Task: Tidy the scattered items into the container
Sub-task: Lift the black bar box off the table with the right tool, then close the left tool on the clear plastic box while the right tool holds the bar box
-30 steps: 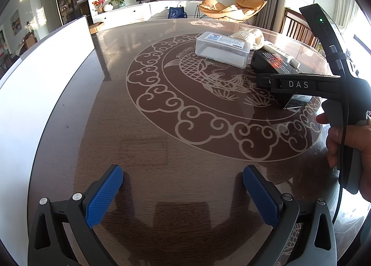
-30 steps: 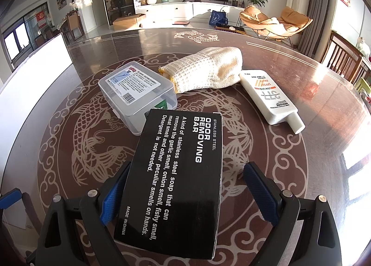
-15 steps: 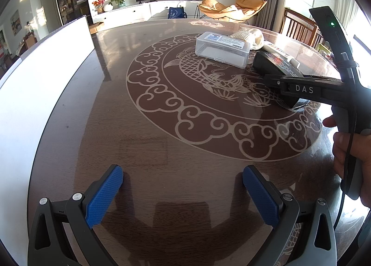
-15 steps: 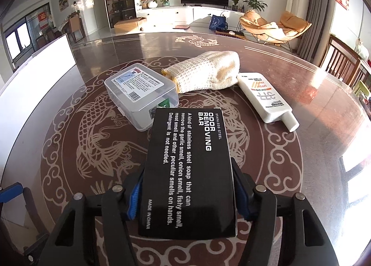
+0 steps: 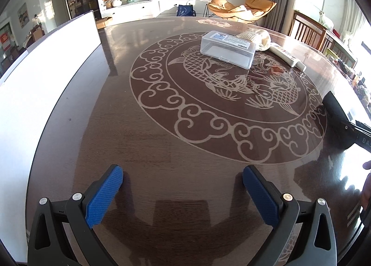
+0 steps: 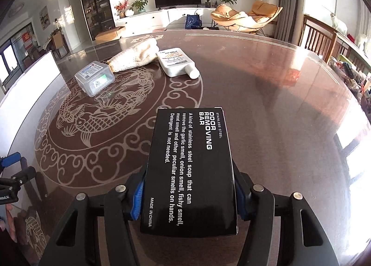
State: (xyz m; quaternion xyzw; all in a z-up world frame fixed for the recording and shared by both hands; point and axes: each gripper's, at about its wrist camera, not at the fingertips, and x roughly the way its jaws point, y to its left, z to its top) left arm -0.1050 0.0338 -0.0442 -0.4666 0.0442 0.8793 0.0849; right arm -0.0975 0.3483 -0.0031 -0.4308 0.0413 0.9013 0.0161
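Right gripper (image 6: 189,201) pinches a black box (image 6: 190,168) by its long sides, blue pads pressed on both edges; box sits lifted above the brown table (image 6: 266,94), white print on top reading "odor removing bar"; taking the fish pattern (image 6: 109,112) inlaid in the table as landmark, the box is off its near right edge; a clear plastic case (image 6: 94,78) lies on the pattern's far part; a cream knit cloth (image 6: 136,56) lies just beyond the case, touching or nearly touching it, cannot tell which; a white bottle (image 6: 175,63) lies on its side at the pattern's far right rim, just beside the cloth, cap pointing toward the near side; left gripper (image 5: 182,193) hangs over bare table on the near side of the pattern, blue fingers (image 5: 104,194) spread wide, nothing between them; a tall white board (image 5: 46,61) stands along the table edge left of the pattern.
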